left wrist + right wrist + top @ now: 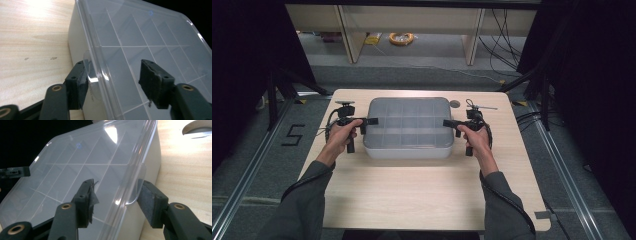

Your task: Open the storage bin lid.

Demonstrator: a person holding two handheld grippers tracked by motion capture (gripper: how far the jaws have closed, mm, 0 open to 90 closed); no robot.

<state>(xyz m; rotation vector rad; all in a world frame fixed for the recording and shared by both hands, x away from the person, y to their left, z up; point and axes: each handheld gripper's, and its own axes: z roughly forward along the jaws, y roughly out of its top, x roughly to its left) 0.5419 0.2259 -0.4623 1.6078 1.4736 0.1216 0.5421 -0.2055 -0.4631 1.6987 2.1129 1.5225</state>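
A shallow white box (407, 145) with a clear lid (408, 120) over several empty compartments lies on the wooden table (422, 190). My left gripper (373, 121) is at its left side, held by a hand. In the left gripper view the gripper (115, 75) is open and straddles the lid's edge (97, 50); a clear lid tab (90, 72) lies against one jaw. My right gripper (446, 123) is at the box's right side. It (118, 195) is open too, with the other lid tab (136, 187) between its jaws, close to the outer one.
A round hole (455, 104) is cut in the table behind the right gripper, also seen as the hole (197, 127). Bare wood stretches in front of the box. Beyond the table are desk legs, cables and a yellow coil (401, 38) on the floor.
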